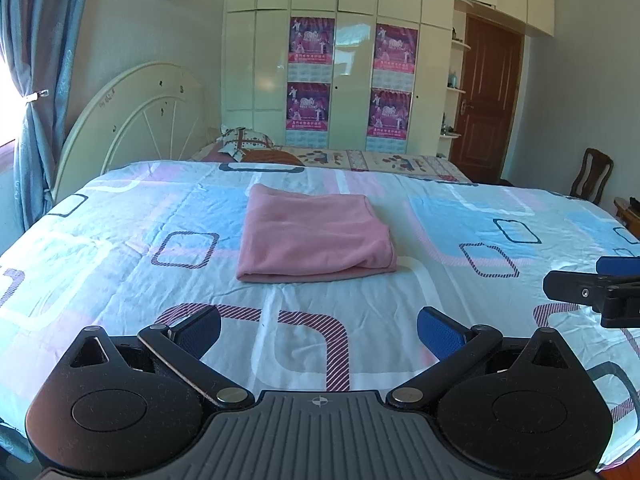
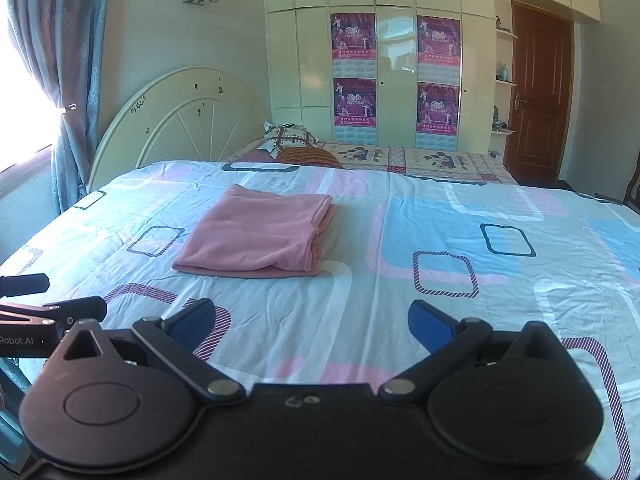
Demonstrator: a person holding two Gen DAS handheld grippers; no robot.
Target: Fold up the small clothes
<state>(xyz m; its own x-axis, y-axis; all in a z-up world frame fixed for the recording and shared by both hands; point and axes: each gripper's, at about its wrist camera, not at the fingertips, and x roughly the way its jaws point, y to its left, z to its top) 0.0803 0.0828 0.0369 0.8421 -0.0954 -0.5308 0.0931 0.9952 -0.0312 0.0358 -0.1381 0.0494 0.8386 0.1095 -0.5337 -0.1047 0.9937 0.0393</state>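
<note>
A pink garment (image 1: 314, 236) lies folded into a flat rectangle on the patterned bed sheet (image 1: 120, 248); it also shows in the right wrist view (image 2: 260, 236). My left gripper (image 1: 318, 330) is open and empty, held above the sheet well short of the garment. My right gripper (image 2: 310, 322) is open and empty too, nearer the bed's front edge, with the garment ahead and to its left. Each gripper shows at the edge of the other's view: the right gripper (image 1: 600, 284) and the left gripper (image 2: 48, 300).
A cream headboard (image 1: 132, 120) stands at the left, with pillows (image 1: 248, 142) and a floral blanket (image 1: 380, 160) behind the sheet. A wardrobe (image 1: 352, 60) with posters, a brown door (image 1: 490, 100) and a wooden chair (image 1: 594, 174) lie beyond. Curtains (image 1: 36, 80) hang at the left.
</note>
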